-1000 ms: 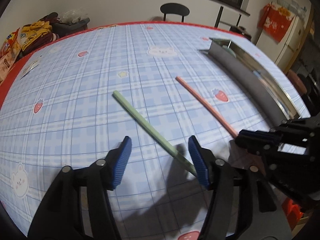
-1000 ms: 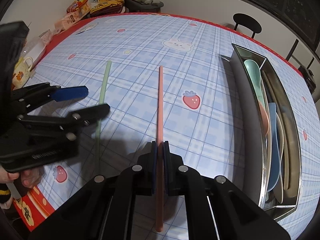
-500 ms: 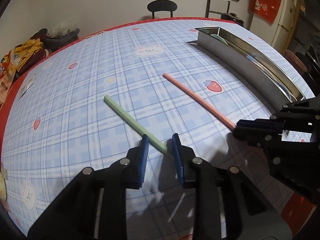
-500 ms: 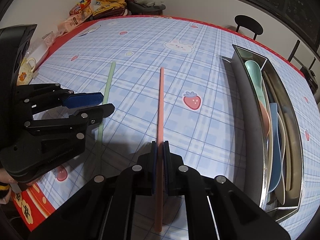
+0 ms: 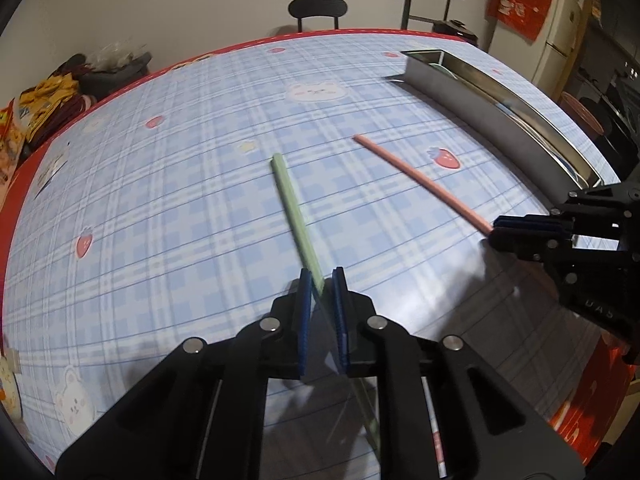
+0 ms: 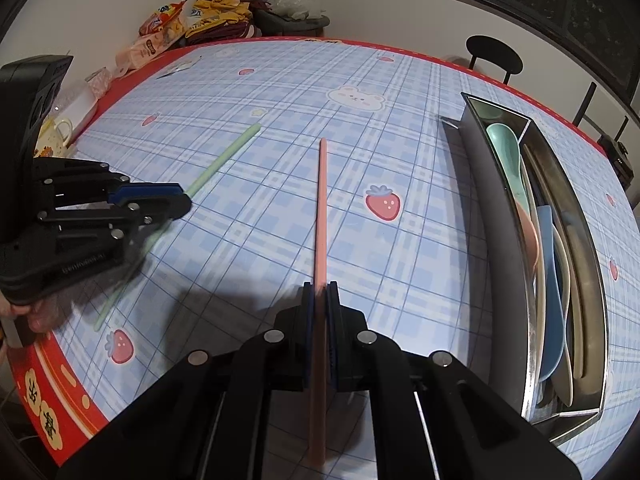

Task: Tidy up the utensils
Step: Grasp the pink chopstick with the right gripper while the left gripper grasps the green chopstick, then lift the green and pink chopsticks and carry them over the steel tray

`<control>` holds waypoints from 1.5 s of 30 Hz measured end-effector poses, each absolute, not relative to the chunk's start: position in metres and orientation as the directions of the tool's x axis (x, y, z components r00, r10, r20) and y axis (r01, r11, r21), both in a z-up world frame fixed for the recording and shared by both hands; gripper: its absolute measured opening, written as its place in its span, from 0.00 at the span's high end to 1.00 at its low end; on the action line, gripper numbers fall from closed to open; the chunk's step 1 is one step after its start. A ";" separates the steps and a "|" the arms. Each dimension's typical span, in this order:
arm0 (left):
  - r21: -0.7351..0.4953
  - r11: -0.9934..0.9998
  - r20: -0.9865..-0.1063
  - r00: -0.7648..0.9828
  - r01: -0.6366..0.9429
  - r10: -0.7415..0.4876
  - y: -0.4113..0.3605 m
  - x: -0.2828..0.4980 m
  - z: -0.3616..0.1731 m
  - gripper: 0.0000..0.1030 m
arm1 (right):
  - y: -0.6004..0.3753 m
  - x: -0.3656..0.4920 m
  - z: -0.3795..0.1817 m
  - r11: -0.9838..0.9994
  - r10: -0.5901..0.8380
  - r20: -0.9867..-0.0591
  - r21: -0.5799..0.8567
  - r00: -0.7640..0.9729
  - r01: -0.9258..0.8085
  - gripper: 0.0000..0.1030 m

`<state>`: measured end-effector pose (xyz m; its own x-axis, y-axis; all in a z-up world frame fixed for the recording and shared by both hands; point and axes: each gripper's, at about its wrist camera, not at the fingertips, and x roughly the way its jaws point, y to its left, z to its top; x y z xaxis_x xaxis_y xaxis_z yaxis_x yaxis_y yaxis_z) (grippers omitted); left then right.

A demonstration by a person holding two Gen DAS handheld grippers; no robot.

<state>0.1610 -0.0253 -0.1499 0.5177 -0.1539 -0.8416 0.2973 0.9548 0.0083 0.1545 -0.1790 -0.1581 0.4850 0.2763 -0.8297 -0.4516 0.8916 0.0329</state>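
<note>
My left gripper (image 5: 320, 276) is shut on a green chopstick (image 5: 294, 216) near its near end; the stick points away over the blue checked tablecloth. It also shows in the right wrist view (image 6: 228, 156), with the left gripper (image 6: 176, 196) at the left. My right gripper (image 6: 319, 292) is shut on a pink chopstick (image 6: 321, 208), which runs forward from the jaws. In the left wrist view the pink chopstick (image 5: 420, 178) ends in the right gripper (image 5: 500, 230). A steel utensil tray (image 6: 504, 216) at the right holds several spoons and chopsticks.
Snack bags (image 6: 172, 28) and a dark bag lie at the table's far corner. A cup (image 6: 56, 132) stands near the left edge. A black chair (image 5: 318, 10) stands behind the far edge. The red table border (image 6: 60, 380) marks the near edge.
My left gripper has closed from wide open onto the green chopstick, which has swung to point more straight ahead. The right gripper has kept its hold on the pink chopstick.
</note>
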 end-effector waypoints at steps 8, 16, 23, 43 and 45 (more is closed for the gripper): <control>0.071 0.957 -0.809 0.577 0.282 -0.110 -0.032 0.138 -0.153 0.74 | -0.175 0.143 -0.160 0.902 0.241 -0.792 -0.031 0.561 -0.430 0.93; 0.055 0.961 -0.791 0.600 0.271 -0.124 -0.027 0.132 -0.154 0.73 | -0.171 0.140 -0.162 0.904 0.216 -0.775 -0.072 0.594 -0.422 0.93; 0.050 0.964 -0.785 0.607 0.262 -0.125 -0.027 0.131 -0.154 0.74 | -0.169 0.137 -0.163 0.905 0.204 -0.761 -0.094 0.615 -0.416 0.93; -0.149 0.972 -0.695 0.679 0.183 -0.234 0.015 0.121 -0.140 0.90 | -0.178 0.121 -0.150 0.921 0.207 -0.682 -0.105 0.701 -0.374 0.94; -0.172 0.969 -0.681 0.690 0.175 -0.245 0.020 0.119 -0.138 0.90 | -0.187 0.119 -0.145 0.930 0.228 -0.658 -0.070 0.718 -0.360 0.94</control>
<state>0.1188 0.0200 -0.1377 0.6903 -0.2453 -0.6806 0.1751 0.9694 -0.1718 0.1190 -0.1873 -0.1452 0.7176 0.2280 -0.6581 -0.3600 0.9303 -0.0703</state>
